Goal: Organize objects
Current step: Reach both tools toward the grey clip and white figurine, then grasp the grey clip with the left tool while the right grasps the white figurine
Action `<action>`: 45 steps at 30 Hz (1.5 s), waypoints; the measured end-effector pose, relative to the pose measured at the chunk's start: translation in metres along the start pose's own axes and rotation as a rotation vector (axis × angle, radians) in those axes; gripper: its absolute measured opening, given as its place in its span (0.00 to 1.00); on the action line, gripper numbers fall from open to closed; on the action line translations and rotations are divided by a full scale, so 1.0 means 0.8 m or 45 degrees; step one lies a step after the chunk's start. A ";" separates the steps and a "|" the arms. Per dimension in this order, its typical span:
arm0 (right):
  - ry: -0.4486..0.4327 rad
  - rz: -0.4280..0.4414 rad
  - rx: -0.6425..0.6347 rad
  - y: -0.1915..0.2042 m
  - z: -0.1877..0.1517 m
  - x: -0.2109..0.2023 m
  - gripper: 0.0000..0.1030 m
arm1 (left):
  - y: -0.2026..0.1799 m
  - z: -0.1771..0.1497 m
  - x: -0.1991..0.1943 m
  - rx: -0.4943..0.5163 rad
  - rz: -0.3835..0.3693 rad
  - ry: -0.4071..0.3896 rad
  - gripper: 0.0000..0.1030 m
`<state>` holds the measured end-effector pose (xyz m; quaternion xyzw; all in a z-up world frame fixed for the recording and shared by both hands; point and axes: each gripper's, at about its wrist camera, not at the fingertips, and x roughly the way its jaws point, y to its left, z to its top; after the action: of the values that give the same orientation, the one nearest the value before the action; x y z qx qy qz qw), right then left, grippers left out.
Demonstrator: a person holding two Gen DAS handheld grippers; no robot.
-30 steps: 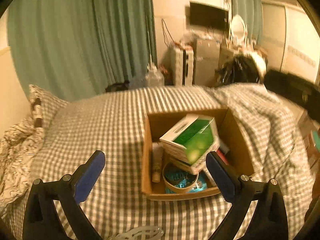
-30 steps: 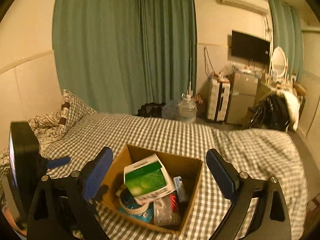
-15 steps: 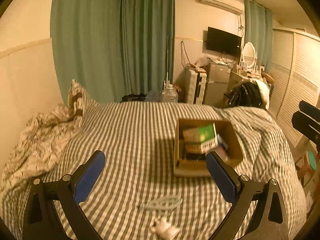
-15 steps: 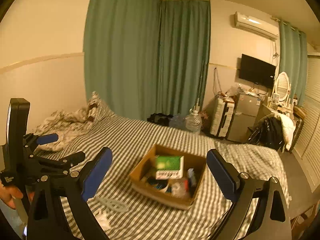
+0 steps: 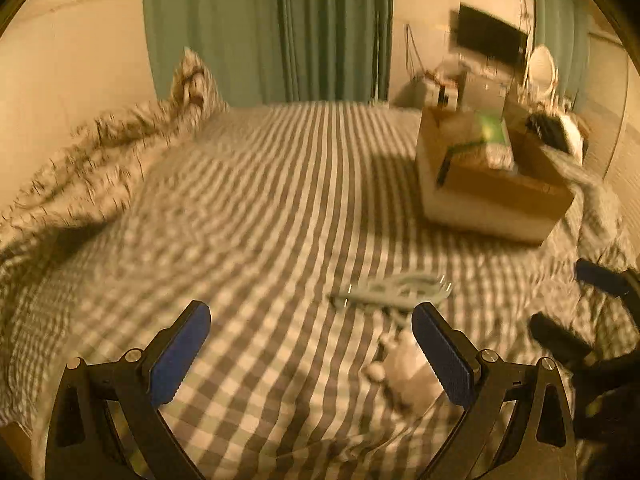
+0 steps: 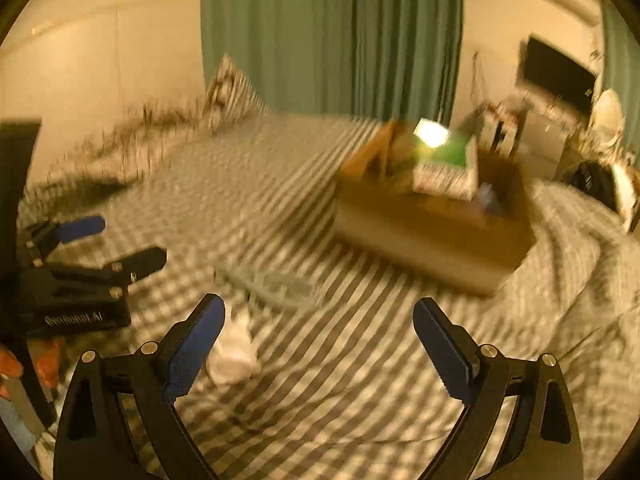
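Note:
A cardboard box with a green-and-white carton and other items sits on the checked bed, far right. It also shows in the right wrist view. A pale plastic hanger-like piece lies on the cover ahead of my left gripper, which is open and empty. A small white crumpled object lies by its right finger. My right gripper is open and empty, with the white object by its left finger and the pale piece ahead.
The checked bedcover fills the view. A rumpled patterned duvet and pillow lie at the left. Green curtains, a TV and cluttered furniture stand behind the bed. The left gripper's body shows at the right wrist view's left.
Both grippers have pulled back from the box and dropped low over the bed. The box now sits farther off; the pale piece and white object are close. Both views are blurred by motion.

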<state>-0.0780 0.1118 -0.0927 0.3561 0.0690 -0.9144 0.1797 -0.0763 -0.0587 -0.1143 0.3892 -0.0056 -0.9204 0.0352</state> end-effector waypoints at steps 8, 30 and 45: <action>0.229 0.185 -0.072 0.040 -0.042 0.089 0.91 | 0.005 -0.012 0.029 0.011 0.029 0.086 1.00; 0.081 -0.042 0.004 -0.067 -0.010 0.008 0.50 | -0.071 0.013 0.032 0.163 -0.112 0.080 1.00; 0.094 -0.026 0.154 -0.135 -0.025 0.006 0.50 | -0.142 0.004 0.165 0.643 -0.075 0.178 1.00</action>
<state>-0.1097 0.2153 -0.1111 0.3990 0.0238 -0.9050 0.1457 -0.1772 0.0455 -0.2109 0.4484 -0.2213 -0.8614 -0.0897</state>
